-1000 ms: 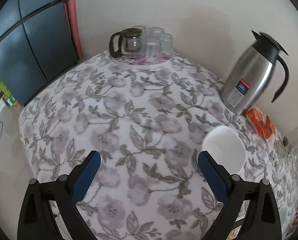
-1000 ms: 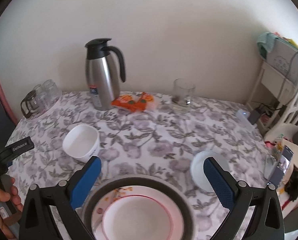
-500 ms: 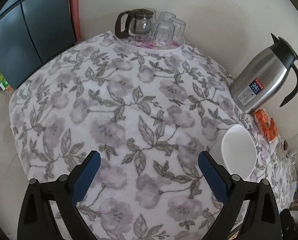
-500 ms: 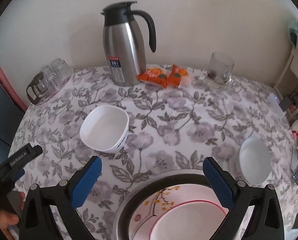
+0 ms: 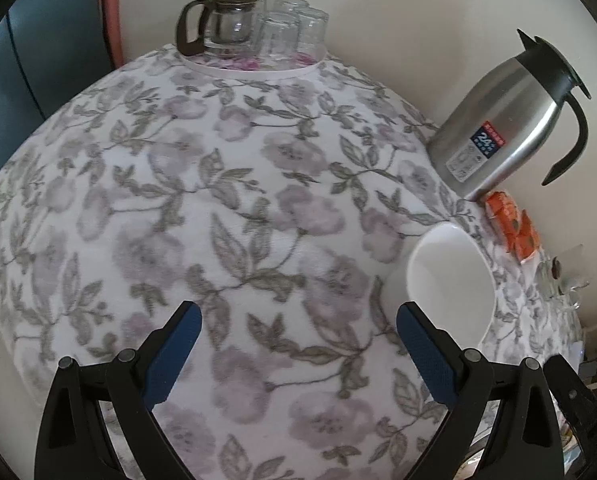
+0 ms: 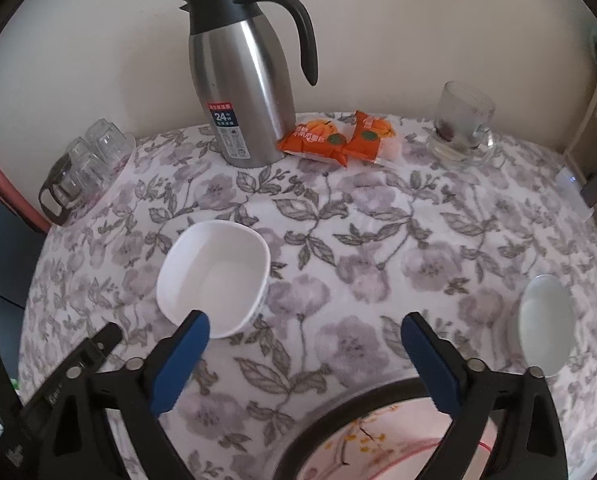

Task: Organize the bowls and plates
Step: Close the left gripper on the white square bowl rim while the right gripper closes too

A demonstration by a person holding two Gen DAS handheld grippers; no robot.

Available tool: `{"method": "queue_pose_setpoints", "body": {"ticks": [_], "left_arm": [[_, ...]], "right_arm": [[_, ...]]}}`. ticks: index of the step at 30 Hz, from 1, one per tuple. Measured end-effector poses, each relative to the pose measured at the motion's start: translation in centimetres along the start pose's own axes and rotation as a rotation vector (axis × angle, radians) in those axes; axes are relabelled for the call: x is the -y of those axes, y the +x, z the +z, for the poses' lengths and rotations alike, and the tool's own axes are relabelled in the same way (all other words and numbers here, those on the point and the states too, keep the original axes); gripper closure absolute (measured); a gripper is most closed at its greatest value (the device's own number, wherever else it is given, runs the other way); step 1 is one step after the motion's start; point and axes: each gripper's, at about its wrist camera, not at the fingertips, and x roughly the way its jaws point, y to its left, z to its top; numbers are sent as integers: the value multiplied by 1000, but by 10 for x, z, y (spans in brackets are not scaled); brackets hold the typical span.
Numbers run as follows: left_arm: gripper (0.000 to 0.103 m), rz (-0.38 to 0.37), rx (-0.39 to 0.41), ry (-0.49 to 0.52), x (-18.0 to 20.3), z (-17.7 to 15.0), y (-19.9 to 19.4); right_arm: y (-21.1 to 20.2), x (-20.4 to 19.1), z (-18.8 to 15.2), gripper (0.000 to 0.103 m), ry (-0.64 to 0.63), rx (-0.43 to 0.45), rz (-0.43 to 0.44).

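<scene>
Both grippers hang over the bench (image 6: 378, 240) near the square white bowl (image 6: 214, 276): left gripper (image 5: 298, 350) spread empty, right gripper (image 6: 305, 354) just narrowing slightly, grasping nothing.

Round table (image 6: 378, 240) under a grey floral cloth. On it, relative to the steel jug (image 6: 242, 88) at the back: orange packets (image 6: 338, 140) just right of the jug; glass mug (image 6: 460, 120) farther right; tray of glasses (image 6: 86, 168) to the left; square white bowl (image 6: 214, 276) in front; small round bowl (image 6: 546, 324) front right; dark-rimmed plate (image 6: 378, 440) nearest.
</scene>
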Motion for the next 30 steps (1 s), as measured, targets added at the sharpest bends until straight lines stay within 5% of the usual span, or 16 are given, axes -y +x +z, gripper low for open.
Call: {"method": "queue_pose_setpoints", "body": {"ticks": [15, 22, 30], "left_arm": [[12, -105, 6, -12, 18, 15, 33], [25, -149, 14, 20, 34, 18, 49], [53, -172, 8, 74, 51, 21, 65]], "right_arm": [[56, -16, 0, 33, 12, -105, 43], [75, -18, 3, 43, 12, -127, 51], [94, -16, 5, 54, 25, -151, 60]]}}
